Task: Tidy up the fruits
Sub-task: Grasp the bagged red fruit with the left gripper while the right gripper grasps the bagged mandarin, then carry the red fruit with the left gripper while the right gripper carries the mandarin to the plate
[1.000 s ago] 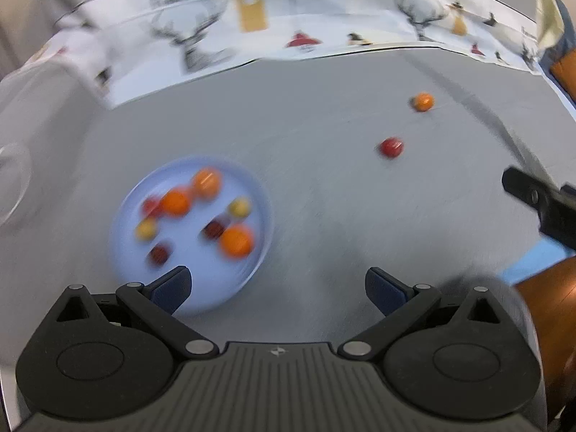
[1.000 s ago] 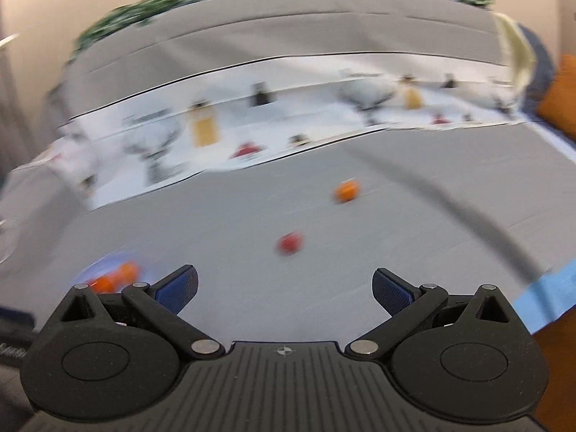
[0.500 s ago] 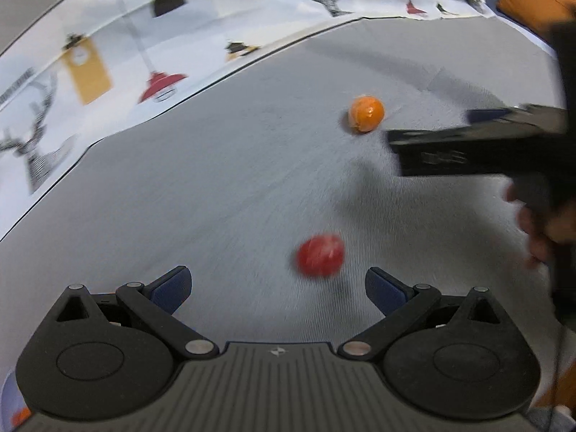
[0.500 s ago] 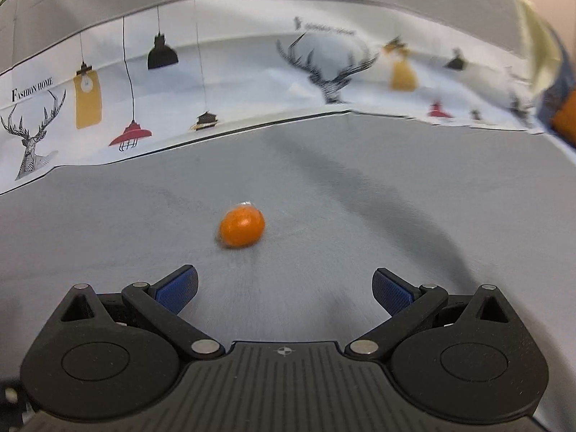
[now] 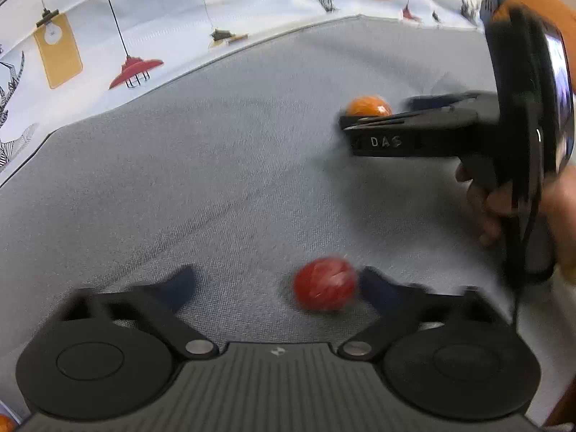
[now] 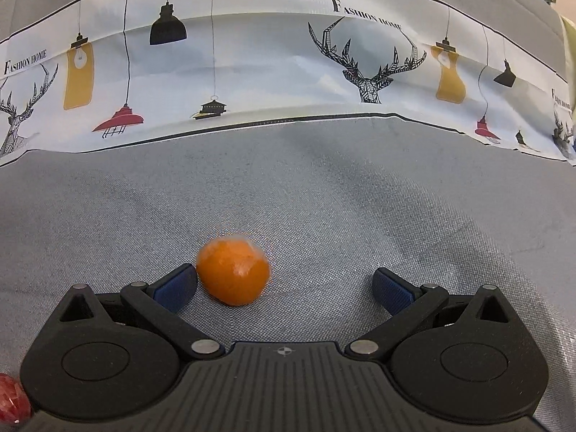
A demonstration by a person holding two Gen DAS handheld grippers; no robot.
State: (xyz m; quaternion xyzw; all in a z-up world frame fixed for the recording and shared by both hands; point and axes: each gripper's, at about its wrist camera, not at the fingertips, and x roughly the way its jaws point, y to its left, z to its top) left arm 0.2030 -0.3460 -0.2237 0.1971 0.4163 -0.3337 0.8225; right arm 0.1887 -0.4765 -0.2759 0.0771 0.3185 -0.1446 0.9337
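A small red fruit [image 5: 325,288] lies on the grey cloth between the fingers of my open left gripper [image 5: 277,288], close to the right finger. A small orange fruit [image 6: 233,273] lies between the fingers of my open right gripper [image 6: 284,288], touching or almost touching the left finger. In the left wrist view the right gripper [image 5: 424,136] comes in from the right, with the orange fruit [image 5: 367,106] just behind its tip. The red fruit also shows at the bottom left of the right wrist view [image 6: 12,405].
A white cloth strip printed with lamps and deer heads [image 6: 288,82] runs along the back of the grey cloth [image 6: 324,198]. The person's hand [image 5: 504,208] holds the right gripper. A bit of orange fruit [image 5: 5,423] shows at the bottom left corner.
Both grippers have moved forward, away from the blue plate of fruits. The red fruit now lies between the left fingers and the orange fruit between the right fingers. Both grippers stay open.
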